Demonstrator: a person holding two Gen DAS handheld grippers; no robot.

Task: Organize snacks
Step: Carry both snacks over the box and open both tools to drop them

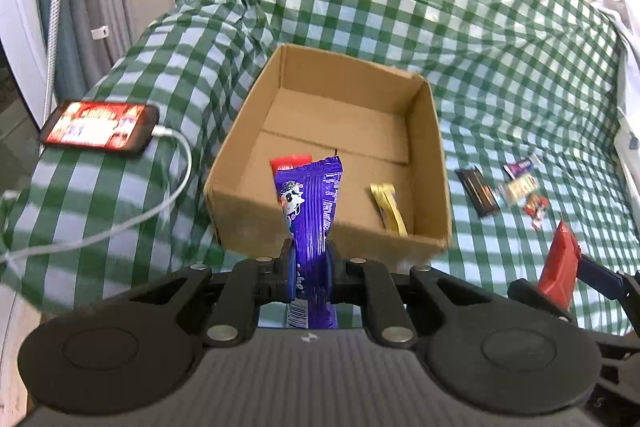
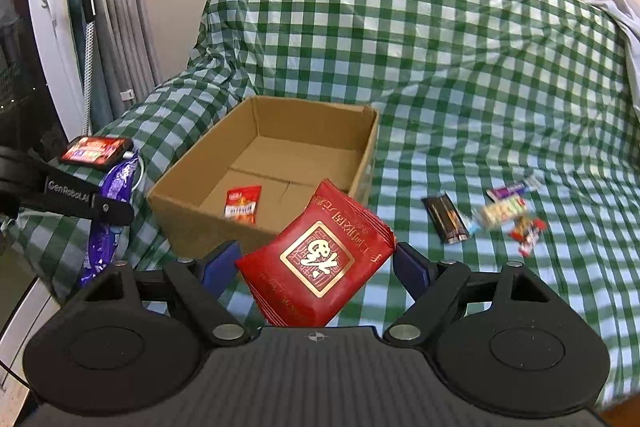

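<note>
My left gripper (image 1: 310, 259) is shut on a purple snack bar (image 1: 310, 203), held upright just in front of the near wall of an open cardboard box (image 1: 428, 131). A small red packet (image 1: 290, 162) and a yellow bar (image 1: 390, 209) lie inside the box. My right gripper (image 2: 316, 263) is shut on a wide red snack packet (image 2: 316, 259), tilted, in front of the box's (image 2: 192, 183) near right corner. The right wrist view also shows the left gripper (image 2: 116, 205) with the purple bar (image 2: 118, 179) to the left of the box.
Green checked cloth covers the sofa. A black bar (image 2: 446, 219) and several small loose snacks (image 2: 504, 211) lie on the seat to the right of the box. A lit phone (image 1: 100, 129) with a white cable (image 1: 176, 187) rests on the left armrest. Curtains hang at the far left.
</note>
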